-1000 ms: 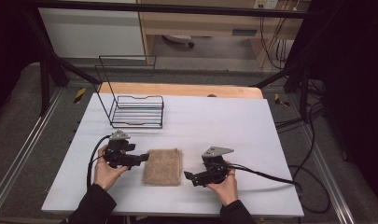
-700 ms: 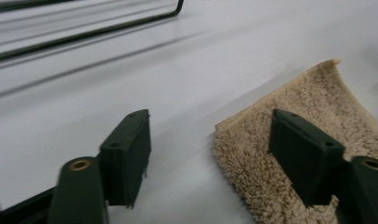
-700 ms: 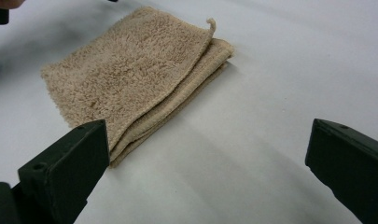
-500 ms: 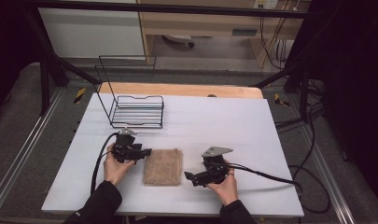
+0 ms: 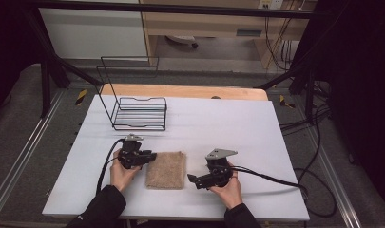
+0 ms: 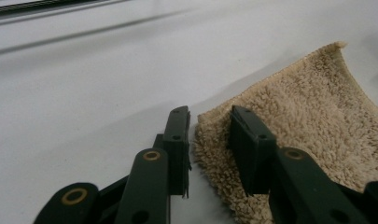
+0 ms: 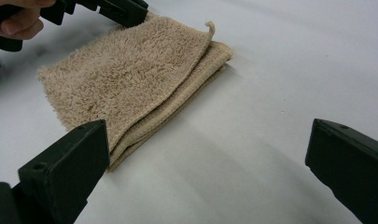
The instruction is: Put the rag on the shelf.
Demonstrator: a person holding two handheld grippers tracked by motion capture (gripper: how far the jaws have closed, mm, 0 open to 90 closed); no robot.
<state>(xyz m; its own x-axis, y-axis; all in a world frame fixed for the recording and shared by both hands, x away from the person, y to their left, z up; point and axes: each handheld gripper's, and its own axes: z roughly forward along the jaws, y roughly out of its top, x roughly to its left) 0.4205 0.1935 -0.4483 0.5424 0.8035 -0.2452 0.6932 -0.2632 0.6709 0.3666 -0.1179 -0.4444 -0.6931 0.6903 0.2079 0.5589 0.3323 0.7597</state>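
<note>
The folded towel (image 5: 166,169) is lying flat near the table's (image 5: 228,128) front edge between both grippers, and the right gripper view is showing its stacked hemmed layers, which the high view is blurring. Open table is lying all around, with the wire rack (image 5: 139,113) well behind. The left gripper (image 6: 210,140) has just been closing, its jaws straddling the towel's corner, whether pinching I cannot tell; the right gripper (image 5: 194,181) is sitting wide apart just beside the towel.

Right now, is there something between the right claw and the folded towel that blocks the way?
Nothing visible does. Bare white table lies between the open right claw and the folded towel; the left claw works at the towel's far edge.
</note>
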